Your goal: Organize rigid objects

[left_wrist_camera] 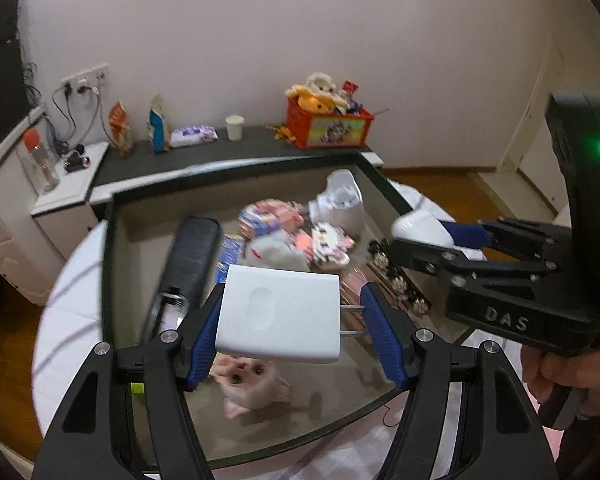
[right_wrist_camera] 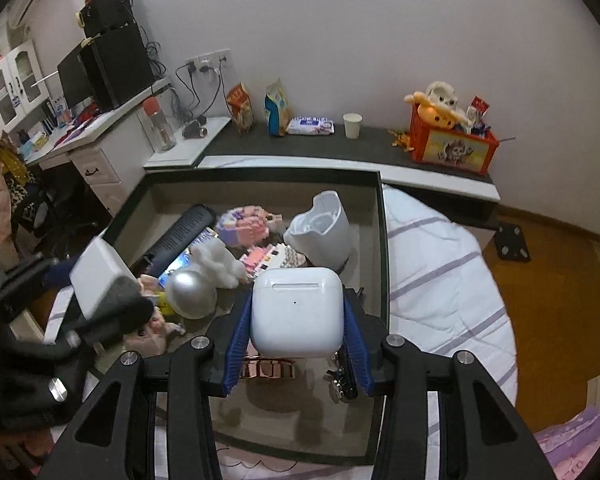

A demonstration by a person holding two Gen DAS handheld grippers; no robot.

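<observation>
Left claw clamped on a white plug-in charger: left pad on the body's flat end, right pad against the tips of its two metal prongs. Charger held in the air above the open dark-rimmed box.

Right claw clamped on a white earbud case, blue pads on both its sides; case upright, lid seam on top, also above the box.

Box rests on a striped bed. Inside: black cylinder, white jug-shaped container, pink and purple block figure, silver ball, rose-gold watch band, pink plush toy.
</observation>
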